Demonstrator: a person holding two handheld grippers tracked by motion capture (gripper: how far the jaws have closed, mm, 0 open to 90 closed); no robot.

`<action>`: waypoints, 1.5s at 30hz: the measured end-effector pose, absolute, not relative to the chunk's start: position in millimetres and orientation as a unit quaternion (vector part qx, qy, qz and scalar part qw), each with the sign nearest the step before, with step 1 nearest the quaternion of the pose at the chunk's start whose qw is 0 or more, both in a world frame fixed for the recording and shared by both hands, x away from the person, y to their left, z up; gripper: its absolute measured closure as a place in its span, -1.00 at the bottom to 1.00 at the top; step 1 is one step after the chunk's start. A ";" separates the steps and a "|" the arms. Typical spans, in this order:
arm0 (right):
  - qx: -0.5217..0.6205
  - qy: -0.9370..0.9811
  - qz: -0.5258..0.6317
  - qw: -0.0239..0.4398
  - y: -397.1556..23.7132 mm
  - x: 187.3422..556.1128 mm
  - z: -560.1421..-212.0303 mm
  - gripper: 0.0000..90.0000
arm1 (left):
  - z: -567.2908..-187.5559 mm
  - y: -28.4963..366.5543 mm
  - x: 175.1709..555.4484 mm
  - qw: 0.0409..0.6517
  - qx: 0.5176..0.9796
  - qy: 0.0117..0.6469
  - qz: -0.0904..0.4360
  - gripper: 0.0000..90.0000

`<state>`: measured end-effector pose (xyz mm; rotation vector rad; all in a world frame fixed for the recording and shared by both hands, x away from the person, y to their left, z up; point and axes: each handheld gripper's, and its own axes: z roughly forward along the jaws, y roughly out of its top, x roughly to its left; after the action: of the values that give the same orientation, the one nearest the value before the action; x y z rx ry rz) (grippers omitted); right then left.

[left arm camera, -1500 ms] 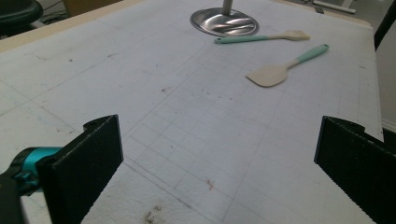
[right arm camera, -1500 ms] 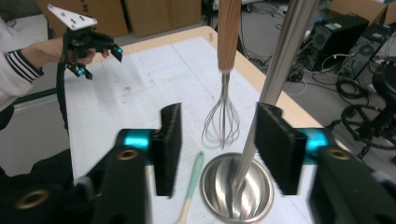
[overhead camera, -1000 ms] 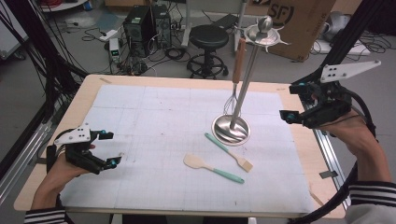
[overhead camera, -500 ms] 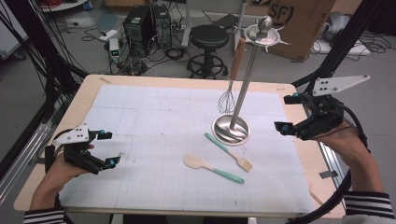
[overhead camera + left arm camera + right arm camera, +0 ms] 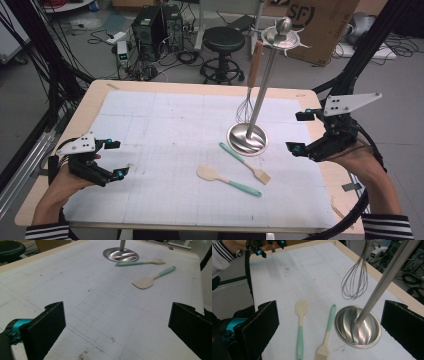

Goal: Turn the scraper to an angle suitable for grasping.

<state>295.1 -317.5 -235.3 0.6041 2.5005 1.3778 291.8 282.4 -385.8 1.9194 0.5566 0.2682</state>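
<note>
High view: the left tool is held low over the near left part of the worktop, its jaws wide apart with nothing between them; the right tool is held at the right edge of the worktop, jaws likewise spread and empty, just beside the round steel base of a utensil stand; a steel pole rises tilted from that base to a hooked top, and a whisk with a wooden handle is seen hanging from it, its wires just above the worktop behind the base; two utensils lie flat in front of the base, well apart from the left tool and near the right one; a pastry brush with a teal handle lies with its handle end just beside the base rim and its bristles toward the person; a spatula with a cream blade and teal handle lies just beside the brush, not touching it; in the right gripper view the spatula, the brush and the base are seen between the open jaws; in the left gripper view they are seen far ahead.
</note>
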 end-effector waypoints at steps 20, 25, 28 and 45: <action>0.167 0.873 0.452 0.072 -306.2 291.6 -254.6 -0.09 | -385.6 281.4 292.6 0.533 0.806 0.233 0.110 -0.96; 0.150 0.881 0.445 0.060 -298.9 290.2 -262.2 0.41 | -385.7 281.3 292.2 0.532 0.806 0.233 0.111 -0.96; 0.144 0.885 0.440 0.058 -293.3 288.8 -268.0 0.67 | -385.9 281.2 292.3 0.531 0.807 0.233 0.111 -0.96; 0.122 0.911 0.394 0.017 -265.6 289.7 -312.6 0.97 | -386.8 281.1 292.4 0.529 0.808 0.234 0.111 -0.96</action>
<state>289.7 -265.6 -312.6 0.3800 2.8314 1.2234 292.4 281.1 -386.8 1.9291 0.5590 0.2639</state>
